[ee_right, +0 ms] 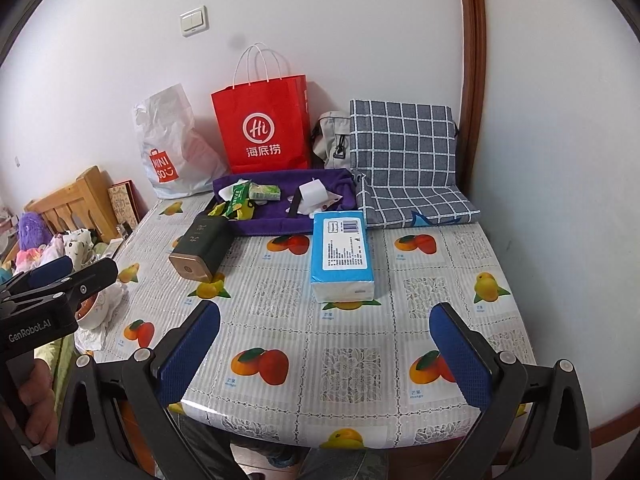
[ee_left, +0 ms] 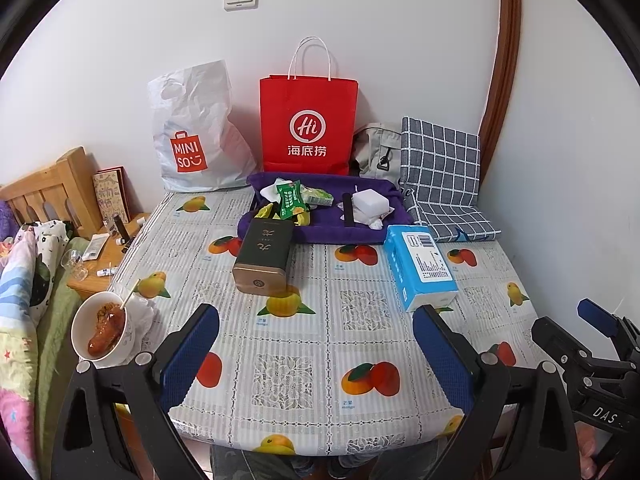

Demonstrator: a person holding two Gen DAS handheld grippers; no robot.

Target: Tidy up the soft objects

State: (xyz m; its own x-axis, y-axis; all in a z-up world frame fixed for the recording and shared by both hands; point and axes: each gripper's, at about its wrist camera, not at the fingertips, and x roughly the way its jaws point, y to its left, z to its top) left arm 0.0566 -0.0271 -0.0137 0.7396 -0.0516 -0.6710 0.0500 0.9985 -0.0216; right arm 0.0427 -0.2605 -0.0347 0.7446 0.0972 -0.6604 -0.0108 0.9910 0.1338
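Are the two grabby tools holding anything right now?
No, nothing is held. The left tool and the right tool are both open, with only the fruit-print tablecloth showing between their fingers. The blue tissue pack lies untouched farther back.

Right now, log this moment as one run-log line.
left gripper: open, empty | right gripper: open, empty | tissue pack: on table, untouched | purple cloth: cluttered, back of table

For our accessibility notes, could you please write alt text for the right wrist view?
The open right gripper hovers over a fruit-print table, facing a blue tissue pack. Behind it lie a purple cloth with snacks, a checked cushion and a red bag.
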